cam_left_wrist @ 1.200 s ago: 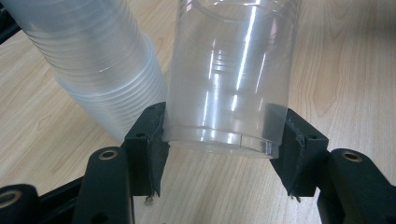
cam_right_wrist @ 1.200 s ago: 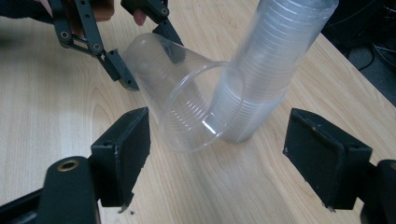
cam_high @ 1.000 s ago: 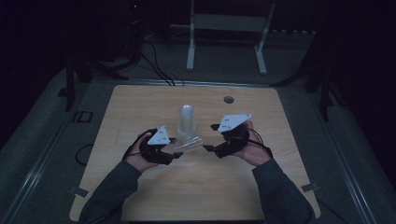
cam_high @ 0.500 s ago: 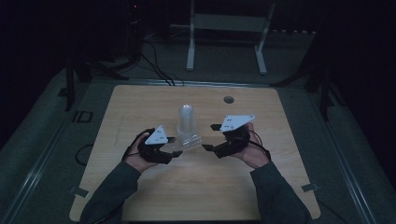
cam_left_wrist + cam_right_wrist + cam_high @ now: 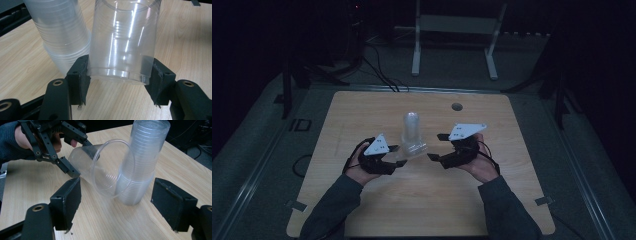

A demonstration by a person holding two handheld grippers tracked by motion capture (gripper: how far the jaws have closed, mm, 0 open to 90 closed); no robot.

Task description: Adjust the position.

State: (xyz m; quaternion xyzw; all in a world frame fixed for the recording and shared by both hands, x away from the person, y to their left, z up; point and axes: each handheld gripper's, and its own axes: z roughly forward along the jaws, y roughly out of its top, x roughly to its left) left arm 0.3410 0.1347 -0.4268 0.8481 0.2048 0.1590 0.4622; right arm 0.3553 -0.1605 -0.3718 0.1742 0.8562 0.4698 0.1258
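Left gripper view: the left gripper is closed onto a single clear cup, one jaw pressed to each side near the cup's closed end. The cup is held tipped on its side, off the table, its open mouth turned away from the jaws. Just beyond the left jaw, a stack of clear cups is seen standing mouth-down on the wood, close beside the held cup; contact between them cannot be told.

Right gripper view: the right gripper is held wide apart with nothing between its jaws. Directly ahead of the gap, the cup's mouth faces it, the stack just behind and partly overlapped by the rim. Past the cup, the left gripper and a hand are seen.

High view: both grippers are seen flanking the stack near mid-table. No readable writing is noted on the cups. A light wood table with a round hole far ahead of the jaws is recorded. A dark room, grey floor, cables and a white frame lie beyond.
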